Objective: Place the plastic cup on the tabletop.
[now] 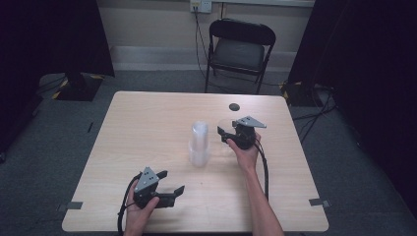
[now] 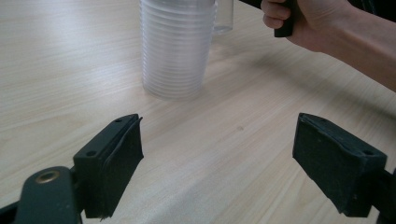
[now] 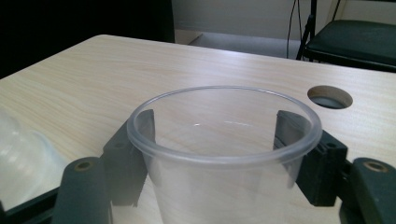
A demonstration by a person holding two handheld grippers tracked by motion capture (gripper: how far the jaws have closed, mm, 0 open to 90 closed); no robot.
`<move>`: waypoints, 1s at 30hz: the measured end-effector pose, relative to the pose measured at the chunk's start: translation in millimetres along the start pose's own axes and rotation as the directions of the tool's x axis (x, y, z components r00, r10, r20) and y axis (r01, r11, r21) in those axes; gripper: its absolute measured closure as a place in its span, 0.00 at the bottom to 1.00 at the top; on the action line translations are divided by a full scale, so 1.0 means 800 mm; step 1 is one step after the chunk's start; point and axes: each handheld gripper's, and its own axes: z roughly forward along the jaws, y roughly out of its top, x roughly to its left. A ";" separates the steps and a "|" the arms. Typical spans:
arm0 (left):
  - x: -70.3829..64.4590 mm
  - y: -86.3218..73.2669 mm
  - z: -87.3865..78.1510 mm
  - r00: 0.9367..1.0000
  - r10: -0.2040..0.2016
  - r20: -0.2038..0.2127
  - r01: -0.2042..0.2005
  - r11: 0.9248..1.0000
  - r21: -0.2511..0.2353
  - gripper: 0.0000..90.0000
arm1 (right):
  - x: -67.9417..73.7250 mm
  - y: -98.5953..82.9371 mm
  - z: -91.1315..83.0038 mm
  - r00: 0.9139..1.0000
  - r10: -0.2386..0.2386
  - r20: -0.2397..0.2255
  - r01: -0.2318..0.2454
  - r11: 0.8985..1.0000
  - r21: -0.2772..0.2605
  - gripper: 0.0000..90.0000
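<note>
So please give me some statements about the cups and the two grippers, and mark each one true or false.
1. The right gripper has a single clear cup between its jaws. True.
2. The stack of cups lies on its side. False: it stands upright on the table.
3. The left gripper is open and holds nothing. True.
4. The left gripper touches the stack. False: it is apart from it.

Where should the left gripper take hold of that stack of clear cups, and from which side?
Probably at mid-height on the stack of clear cups, jaws to either side of its round wall. It stands upright on the table, straight ahead of the open left gripper, so a level approach from the person's side fits. The right gripper with its single cup sits just beyond, so avoid overshooting.
</note>
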 end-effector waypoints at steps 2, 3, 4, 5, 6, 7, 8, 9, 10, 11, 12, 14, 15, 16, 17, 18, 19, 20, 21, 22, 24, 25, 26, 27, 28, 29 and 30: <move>0.000 -0.001 0.000 1.000 -0.002 0.005 0.002 1.000 -0.002 0.17 | -0.004 -0.004 0.005 1.000 0.008 0.006 -0.008 1.000 0.012 0.33; 0.001 0.000 0.000 1.000 -0.007 0.006 0.007 1.000 -0.004 0.17 | -0.005 -0.007 0.008 1.000 0.008 0.009 -0.008 1.000 0.023 0.32; 0.000 0.000 0.000 1.000 -0.004 0.011 0.005 1.000 -0.016 0.17 | -0.004 -0.008 0.009 1.000 0.008 0.014 -0.009 1.000 0.030 0.32; 0.000 0.000 -0.001 1.000 0.000 0.015 0.000 1.000 -0.021 0.17 | -0.004 -0.009 0.011 1.000 0.016 0.015 -0.016 0.999 0.034 0.32; 0.001 0.000 -0.001 1.000 -0.005 0.013 0.005 1.000 -0.022 0.17 | -0.002 -0.009 0.011 1.000 0.018 0.015 -0.018 0.999 0.037 0.32; 0.001 0.000 0.000 1.000 -0.008 0.007 0.008 1.000 -0.018 0.17 | -0.001 -0.009 0.012 1.000 0.010 0.016 -0.011 0.999 0.036 0.32; 0.002 0.000 -0.001 1.000 -0.003 0.007 0.004 1.000 -0.019 0.18 | -0.001 -0.010 0.014 1.000 0.010 0.016 -0.010 0.999 0.036 0.32; 0.002 0.000 -0.001 1.000 -0.007 0.009 0.007 1.000 -0.022 0.18 | -0.002 -0.012 0.015 1.000 0.011 0.014 -0.011 0.999 0.037 0.32; 0.003 0.000 -0.002 1.000 -0.011 0.008 0.011 1.000 -0.024 0.17 | -0.002 -0.014 0.015 1.000 0.012 0.013 -0.013 0.999 0.038 0.32; 0.003 0.000 -0.003 1.000 -0.006 0.005 0.006 1.000 -0.021 0.17 | -0.002 -0.016 0.015 1.000 0.009 0.016 -0.010 0.999 0.037 0.33; 0.003 0.000 -0.003 1.000 -0.011 0.004 0.011 1.000 -0.023 0.17 | -0.003 -0.018 0.014 1.000 0.009 0.009 -0.009 0.999 0.030 0.33; 0.004 0.000 -0.004 1.000 -0.021 0.004 0.021 1.000 -0.019 0.18 | -0.003 -0.021 0.011 1.000 0.011 0.002 -0.011 1.000 0.021 0.33; 0.004 0.000 -0.004 1.000 -0.021 0.007 0.021 1.000 -0.023 0.18 | -0.003 -0.022 0.009 1.000 0.010 0.002 -0.010 1.000 0.021 0.33; 0.004 0.000 -0.004 1.000 -0.021 0.008 0.021 0.999 -0.027 0.18 | -0.003 -0.023 0.007 1.000 0.004 0.001 -0.004 1.000 0.022 0.33; 0.004 0.000 -0.004 1.000 -0.022 0.006 0.022 0.999 -0.023 0.18 | -0.003 -0.024 0.005 1.000 0.003 -0.001 -0.003 1.000 0.024 0.33; 0.003 0.000 -0.003 1.000 -0.023 0.007 0.023 0.999 -0.026 0.18 | -0.004 -0.024 0.004 1.000 0.001 -0.003 -0.001 1.000 0.026 0.33; 0.003 0.000 -0.003 1.000 -0.023 0.007 0.023 0.999 -0.024 0.18 | -0.004 -0.025 0.003 1.000 -0.005 -0.004 0.005 1.000 0.026 0.33; 0.003 0.000 -0.003 1.000 -0.024 0.009 0.024 0.999 -0.023 0.18 | -0.003 -0.025 0.001 1.000 -0.008 -0.005 0.008 1.000 0.029 0.33; 0.002 0.000 -0.003 1.000 -0.023 0.011 0.024 0.999 -0.024 0.18 | -0.003 -0.026 0.000 1.000 -0.014 -0.006 0.014 0.999 0.029 0.33; 0.002 0.000 -0.003 1.000 -0.021 0.011 0.022 1.000 -0.022 0.18 | -0.002 -0.027 -0.002 1.000 -0.023 -0.007 0.023 0.999 0.033 0.33; 0.003 0.000 -0.003 1.000 -0.018 0.011 0.018 1.000 -0.019 0.18 | -0.002 -0.027 -0.005 0.999 -0.036 -0.008 0.036 0.998 0.041 0.33; 0.002 0.000 -0.003 1.000 -0.017 0.009 0.017 1.000 -0.016 0.18 | -0.002 -0.027 -0.006 0.999 -0.040 -0.007 0.040 0.998 0.046 0.33; 0.002 0.000 -0.002 1.000 -0.019 0.011 0.019 1.000 -0.017 0.18 | -0.002 -0.028 -0.007 0.999 -0.044 -0.007 0.044 0.998 0.047 0.33; 0.002 0.000 -0.002 1.000 -0.020 0.011 0.021 1.000 -0.018 0.18 | -0.002 -0.029 -0.008 0.999 -0.044 -0.010 0.044 0.998 0.047 0.33; 0.003 0.000 -0.003 1.000 -0.020 0.012 0.021 1.000 -0.019 0.18 | -0.003 -0.029 -0.009 0.999 -0.046 -0.011 0.047 0.998 0.048 0.33; 0.003 0.000 -0.003 1.000 -0.020 0.011 0.020 1.000 -0.021 0.18 | -0.003 -0.030 -0.010 0.999 -0.049 -0.012 0.049 0.997 0.051 0.33; 0.002 0.000 -0.003 1.000 -0.025 0.010 0.025 0.999 -0.022 0.18 | -0.003 -0.030 -0.011 0.999 -0.053 -0.013 0.054 0.997 0.052 0.33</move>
